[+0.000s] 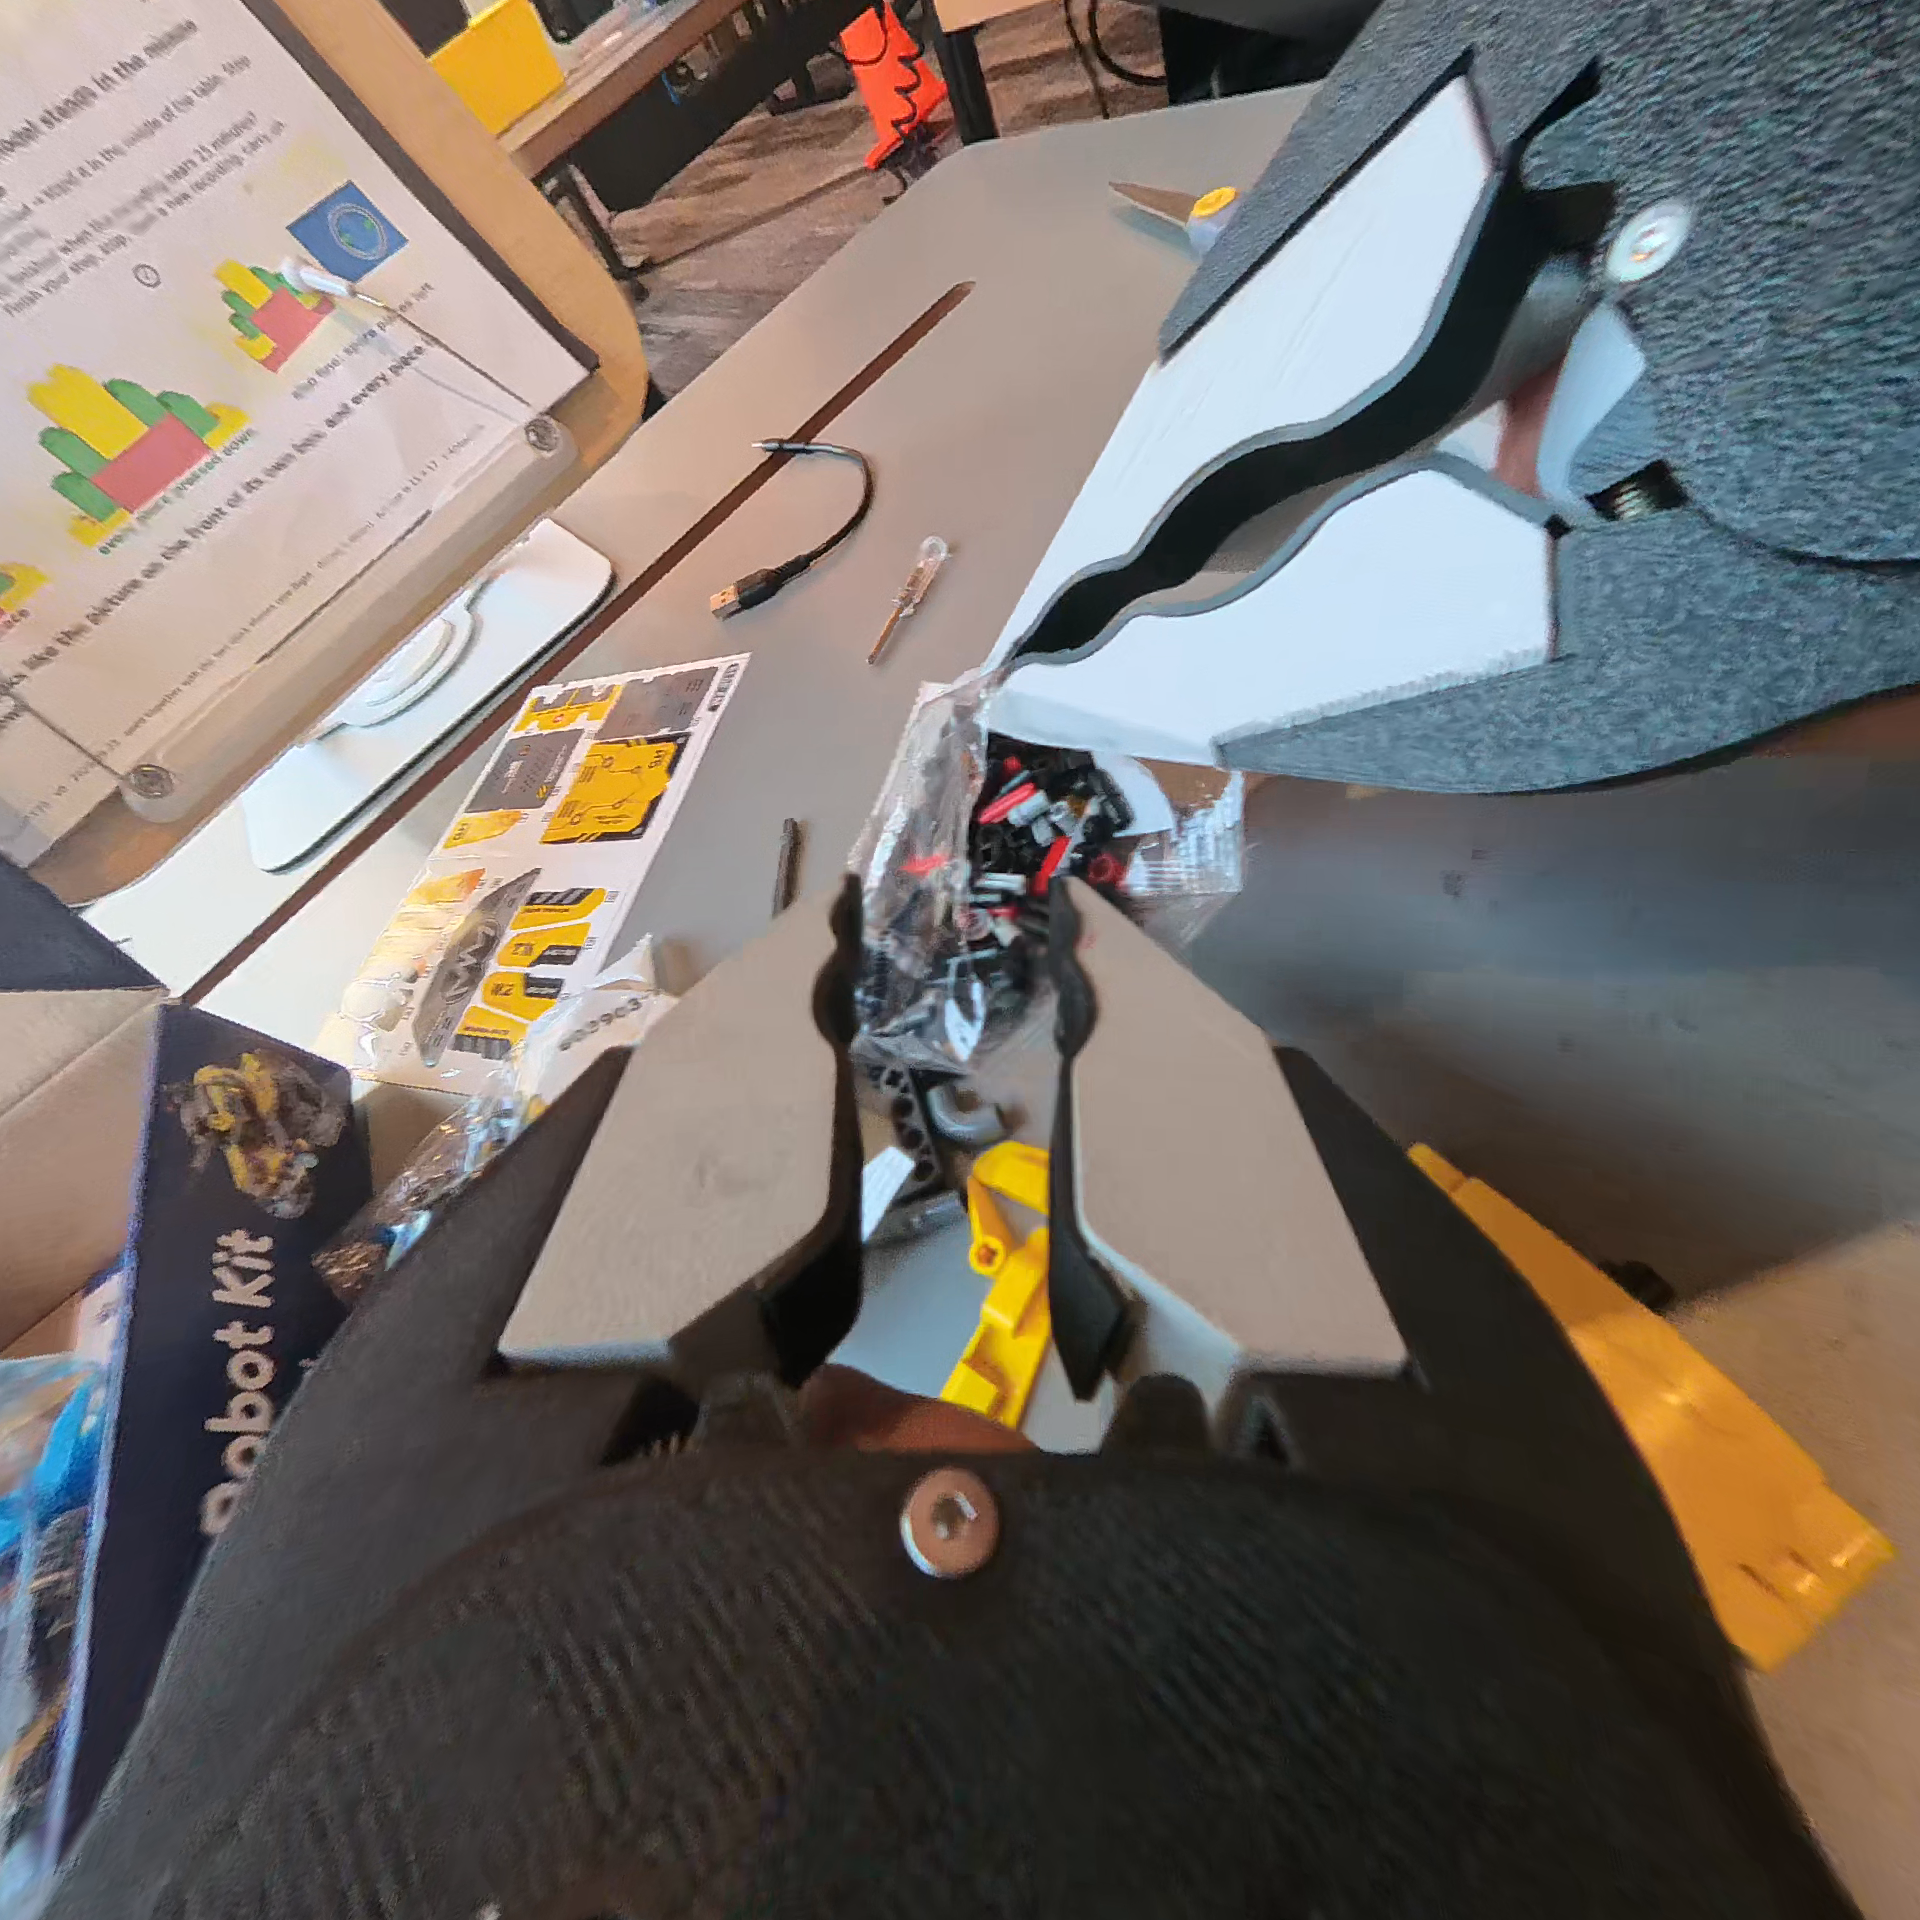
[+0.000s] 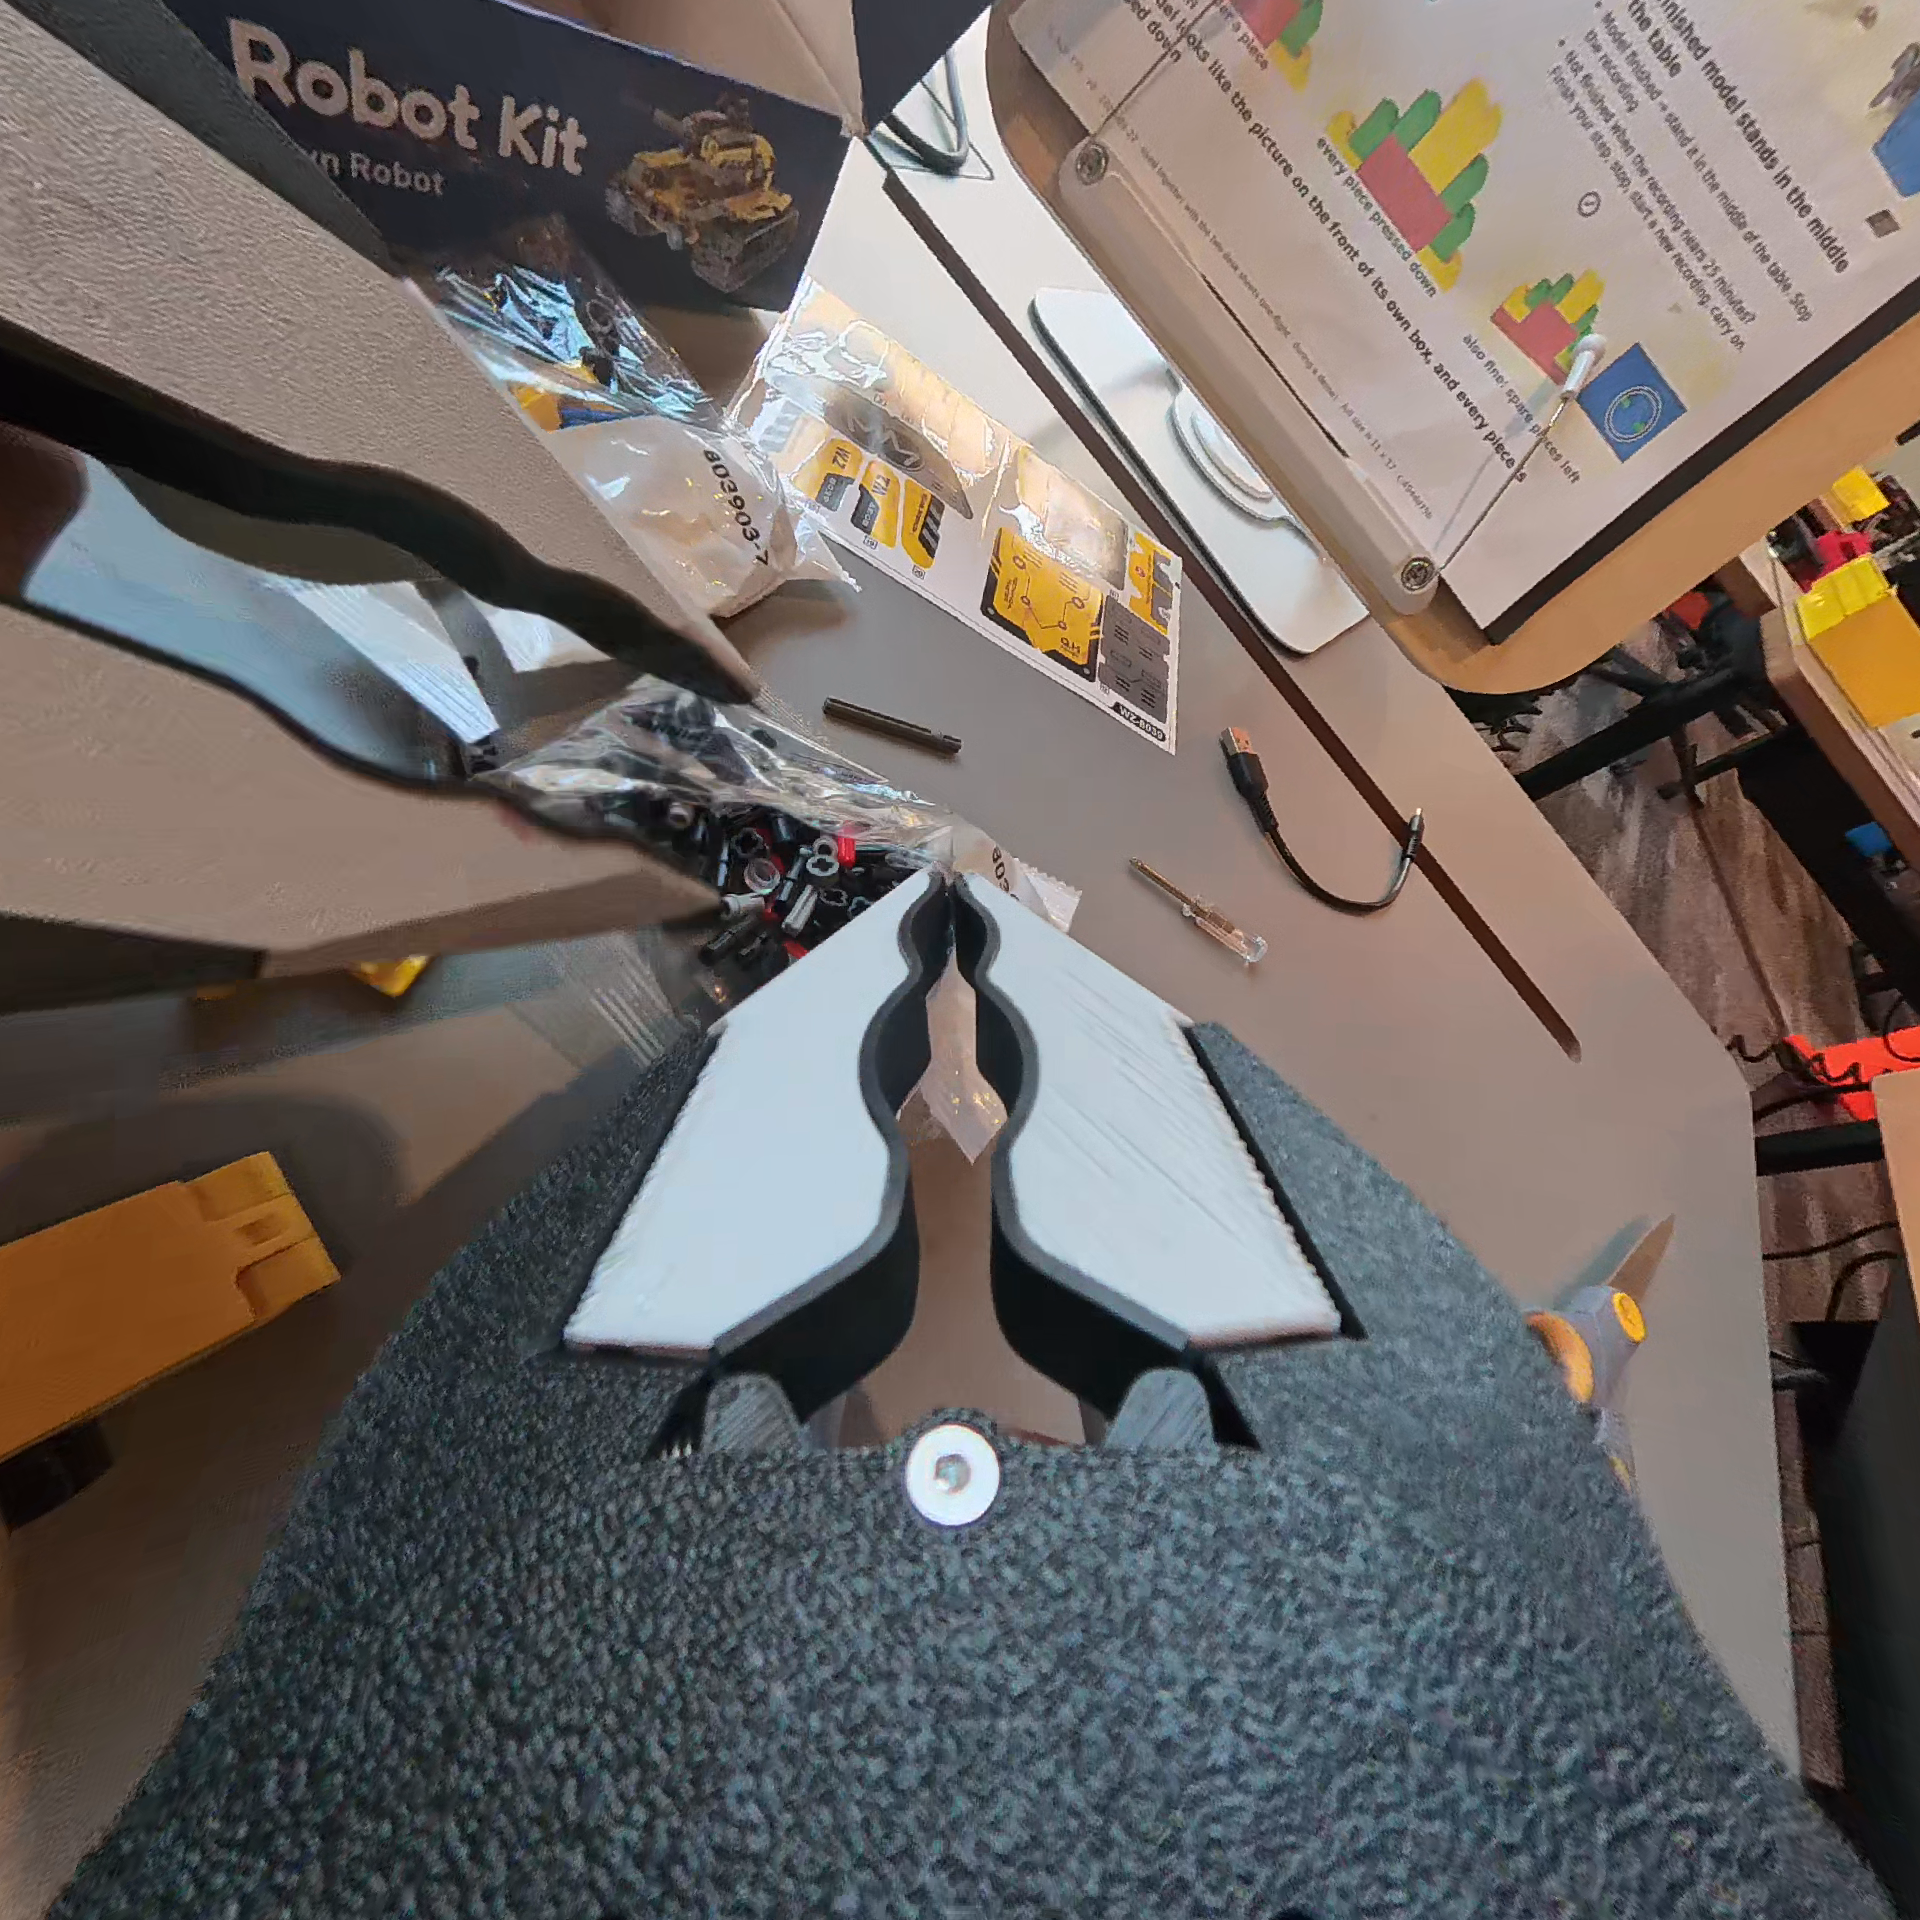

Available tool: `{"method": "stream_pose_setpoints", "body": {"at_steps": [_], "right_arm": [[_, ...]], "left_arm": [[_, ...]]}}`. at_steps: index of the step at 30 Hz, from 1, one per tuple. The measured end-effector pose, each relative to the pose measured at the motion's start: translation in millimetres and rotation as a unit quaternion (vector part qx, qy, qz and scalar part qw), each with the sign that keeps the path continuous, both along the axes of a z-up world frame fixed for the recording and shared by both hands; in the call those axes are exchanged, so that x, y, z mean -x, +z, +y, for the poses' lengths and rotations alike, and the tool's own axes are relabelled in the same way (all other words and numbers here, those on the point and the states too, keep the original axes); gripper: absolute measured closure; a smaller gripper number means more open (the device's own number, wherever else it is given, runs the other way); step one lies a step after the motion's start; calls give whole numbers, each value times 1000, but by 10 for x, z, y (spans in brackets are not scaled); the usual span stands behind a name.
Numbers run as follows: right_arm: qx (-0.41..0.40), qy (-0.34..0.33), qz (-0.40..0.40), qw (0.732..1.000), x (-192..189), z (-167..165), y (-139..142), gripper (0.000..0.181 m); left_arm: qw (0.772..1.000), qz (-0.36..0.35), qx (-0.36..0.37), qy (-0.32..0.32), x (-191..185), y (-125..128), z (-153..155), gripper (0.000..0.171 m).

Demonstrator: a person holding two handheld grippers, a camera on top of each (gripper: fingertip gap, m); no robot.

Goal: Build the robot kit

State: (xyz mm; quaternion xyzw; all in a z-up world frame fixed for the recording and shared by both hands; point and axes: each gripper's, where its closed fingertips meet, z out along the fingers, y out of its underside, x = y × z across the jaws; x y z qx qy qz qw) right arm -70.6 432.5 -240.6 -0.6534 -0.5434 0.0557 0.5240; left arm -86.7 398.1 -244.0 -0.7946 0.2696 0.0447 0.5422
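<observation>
Left wrist view: the left tool (image 1: 951, 940) has its fingers a little apart with a clear bag (image 1: 951, 862) of small black, red and grey parts between them; whether the pads press it I cannot tell. The right tool (image 1: 1013, 665) comes in from the upper right, its tips pinched on the bag's top edge. Left of the bag a short black rod (image 1: 788, 864) lies on the grey bench (image 1: 997, 343), and beyond that a sticker sheet (image 1: 582, 810). Behind the bag lie a small screwdriver (image 1: 902, 601) and a short black cable (image 1: 805, 530). A yellow part (image 1: 1003, 1278) shows below the bag, mostly hidden by the fingers. A dark box (image 1: 229, 1299) is cut off at the lower left.

Right wrist view: the right tool (image 2: 951, 894) is closed on a thin flap of the bag (image 2: 769, 831). The left tool (image 2: 613, 748) enters from the left, blurred, its tips straddling the bag; its grip is hard to make out. The rod (image 2: 891, 725) lies just behind the bag, the sheet (image 2: 997, 530) farther back, and the screwdriver (image 2: 1200, 914) and cable (image 2: 1309, 831) to the bag's right. A second bag (image 2: 665, 468) lies behind the left tool, partly hidden.
</observation>
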Motion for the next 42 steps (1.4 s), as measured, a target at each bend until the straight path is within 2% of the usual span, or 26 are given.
{"method": "stream_pose_setpoints", "body": {"at_steps": [2, 5, 6, 10, 14, 20, 23, 25, 28, 31, 35, 38, 40, 42], "right_arm": [[9, 5, 8, 1000, 18, -18, 5, 181], [4, 6, 11, 1000, 25, -36, 43, 181], [1, 8, 11, 1000, 31, -47, 56, 181], [5, 26, 11, 1000, 79, -127, 64, 181], [7, 29, -4, 1000, 76, -124, -1, 181], [64, 45, 17, 997, 93, -145, -80, 177], [81, 51, 35, 995, 73, -149, -41, 172], [106, 72, 76, 989, 92, -211, 56, 171], [162, 97, 150, 971, 90, -262, 224, 162], [182, 74, 187, 962, 10, -160, 291, 158], [196, 55, 192, 960, -51, -87, 273, 154], [216, 38, 158, 963, -62, -66, 128, 135], [220, 52, 155, 962, -39, -113, 132, 130], [223, 97, 174, 954, 18, -248, 250, 120]], "left_arm": [[1000, -24, 7, -11, -73, 13, -26, 132], [1000, -8, 11, -6, -79, -35, -3, 122], [1000, 3, 11, -5, -63, -65, 7, 127], [1000, 13, 12, 13, 79, -102, 65, 171], [998, -46, 42, 7, 143, -78, 80, 171], [989, -119, 85, 1, 164, -105, 84, 171], [987, -138, 88, 2, 182, -86, 98, 171], [987, -139, 80, 7, 224, -58, 117, 171], [986, -147, 76, 6, 263, -43, 135, 171], [986, -147, 73, -10, 263, -44, 134, 171], [988, -130, 68, -40, 244, -44, 106, 171], [990, -122, 54, -53, 241, -5, 100, 171], [989, -126, 54, -58, 231, 14, 91, 171], [987, -138, 59, -51, 239, 28, 90, 171]]}}
